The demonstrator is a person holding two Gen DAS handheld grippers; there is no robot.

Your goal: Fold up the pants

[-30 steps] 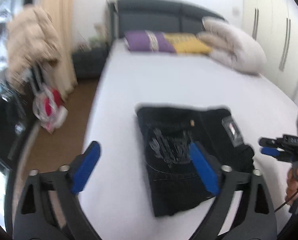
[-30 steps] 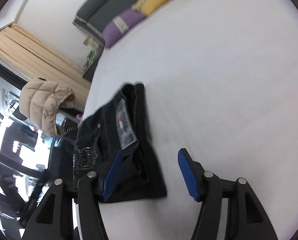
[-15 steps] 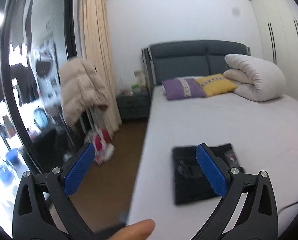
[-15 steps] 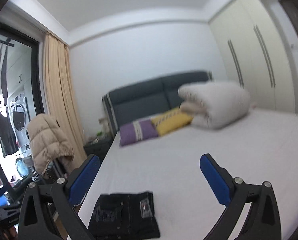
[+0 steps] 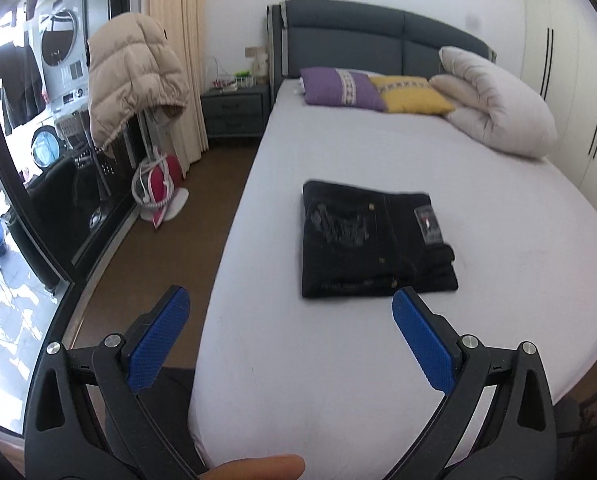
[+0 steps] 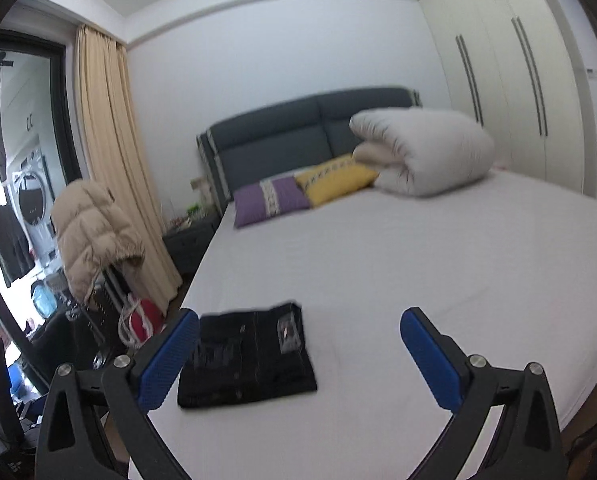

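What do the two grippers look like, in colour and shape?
The left gripper and the right gripper look alike: black, angular finger arms with triangular cut-outs and silver bolts. Each finger ends in a bright blue pad with a fine dotted texture. No cables or printed markings show on them.

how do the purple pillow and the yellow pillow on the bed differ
The purple pillow lies nearer the bed's nightstand side; the yellow pillow lies beside it, nearer the rolled white duvet. The purple pillow's patterned band is pale and wide; the yellow pillow's is a thinner, darker strip. The yellow pillow's near end touches the duvet; the purple pillow does not. Both lie flat by the headboard, overlapping slightly.
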